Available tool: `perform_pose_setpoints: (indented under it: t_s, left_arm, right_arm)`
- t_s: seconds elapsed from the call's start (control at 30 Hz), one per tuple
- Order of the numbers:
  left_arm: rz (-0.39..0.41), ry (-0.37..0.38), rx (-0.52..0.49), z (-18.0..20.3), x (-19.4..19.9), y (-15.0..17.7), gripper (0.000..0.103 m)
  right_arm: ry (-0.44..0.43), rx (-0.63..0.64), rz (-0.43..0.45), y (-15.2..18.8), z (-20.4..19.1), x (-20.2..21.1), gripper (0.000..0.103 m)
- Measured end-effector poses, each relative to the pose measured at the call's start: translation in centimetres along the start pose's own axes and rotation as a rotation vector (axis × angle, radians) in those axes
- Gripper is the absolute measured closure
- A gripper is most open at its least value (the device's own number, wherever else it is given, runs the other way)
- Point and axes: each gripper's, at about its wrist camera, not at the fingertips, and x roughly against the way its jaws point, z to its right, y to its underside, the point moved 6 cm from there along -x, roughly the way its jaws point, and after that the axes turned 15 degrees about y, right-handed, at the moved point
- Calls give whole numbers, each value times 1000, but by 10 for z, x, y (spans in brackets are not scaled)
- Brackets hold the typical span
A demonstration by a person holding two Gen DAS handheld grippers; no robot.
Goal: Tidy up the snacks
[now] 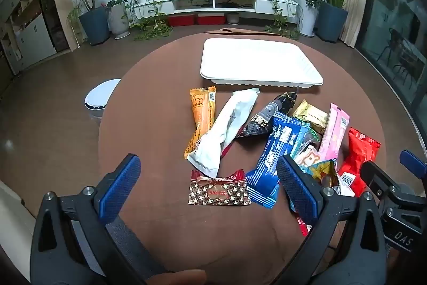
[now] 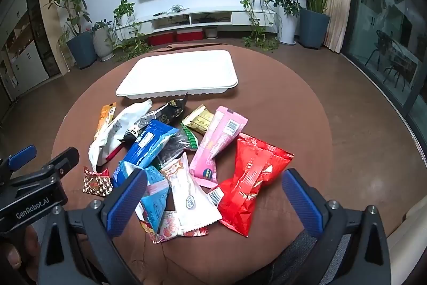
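The round desk (image 1: 149, 205), under a smooth brown cloth, carries everything. At its far side lies the white tray (image 2: 144, 87), a shallow rectangle with rounded corners and a ribbed rim, nothing in it; set just behind the snacks, it looks like the place meant to receive them, so by my reading the sorting has not begun.

Between the tray and the grippers the snacks lie in a loose heap, many overlapping, all in crinkly foil or plastic wrappers with crimped ends. The red bag (image 2: 253, 178) is the bulkiest, puffy and glossy, at the right edge of the heap. Beside it the pink packet (image 2: 218, 146) lies long and flat, and the blue packet (image 2: 149, 146) rests partly on its neighbours. The white wrapper (image 1: 224, 130) overlaps the slim orange bar (image 1: 201, 119) at the left. The small gold packet (image 1: 311, 116) sits near the tray, and the brown candy (image 1: 220, 191), with a twisted top and patterned foil, lies apart at the near edge.

The left gripper (image 1: 208, 183) hovers above that candy, jaws wide, holding nothing; its fingers (image 1: 120, 186) have blue ridged faces. The right gripper (image 2: 213, 202) hangs over the near packets, jaws equally wide and holding nothing.
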Motion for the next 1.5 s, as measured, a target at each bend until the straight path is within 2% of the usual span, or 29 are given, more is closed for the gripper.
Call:
perform_pose_setpoints:
  t_s: [1.5]
  left_arm:
    - [-2,-3,-1,0,-2,2,0]
  right_arm:
    - [-7,7,-21,9,-11,-11,0]
